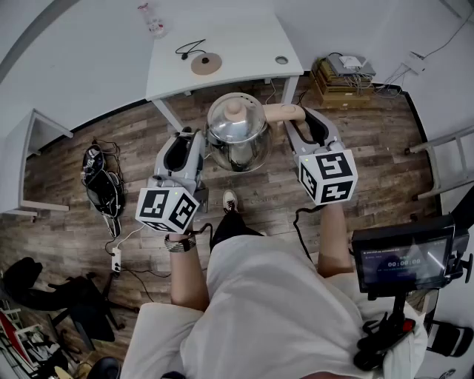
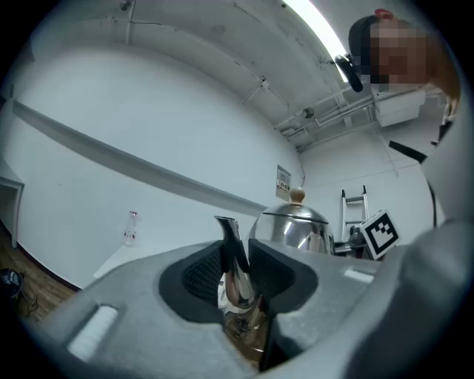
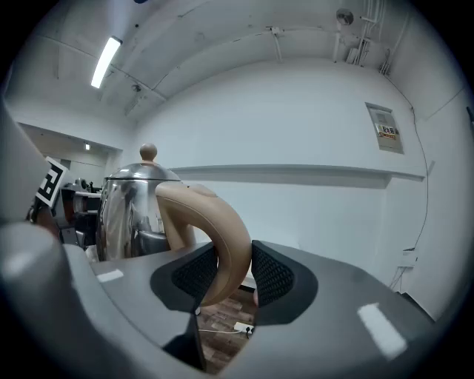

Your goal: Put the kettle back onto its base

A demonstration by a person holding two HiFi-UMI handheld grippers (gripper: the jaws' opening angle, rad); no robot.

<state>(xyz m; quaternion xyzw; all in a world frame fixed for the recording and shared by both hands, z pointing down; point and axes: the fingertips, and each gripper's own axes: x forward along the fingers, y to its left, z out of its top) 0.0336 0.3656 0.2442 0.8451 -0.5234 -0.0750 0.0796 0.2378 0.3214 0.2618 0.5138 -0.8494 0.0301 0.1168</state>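
Note:
A steel kettle point(image 1: 237, 133) with a tan knob and tan handle point(image 1: 285, 112) hangs in the air over the wooden floor, just in front of the white table point(image 1: 244, 37). Its round brown base point(image 1: 206, 64) with a black cord lies on that table. My left gripper point(image 1: 198, 150) is shut on the kettle's spout point(image 2: 235, 259), with the body point(image 2: 292, 226) behind its jaws point(image 2: 238, 270). My right gripper point(image 1: 295, 124) is shut on the handle point(image 3: 222, 237), its pads point(image 3: 270, 275) pressing both sides. The kettle body point(image 3: 129, 215) stands upright to the left of that gripper point(image 3: 233, 272).
A small clear bottle point(image 1: 152, 21) stands at the table's far edge and a cable hole point(image 1: 281, 60) is near its right end. Tangled cables point(image 1: 100, 185) lie on the floor at left. Boxes point(image 1: 344, 74) and a ladder point(image 1: 444, 163) are at right, and a screen point(image 1: 404, 259) is near my right arm.

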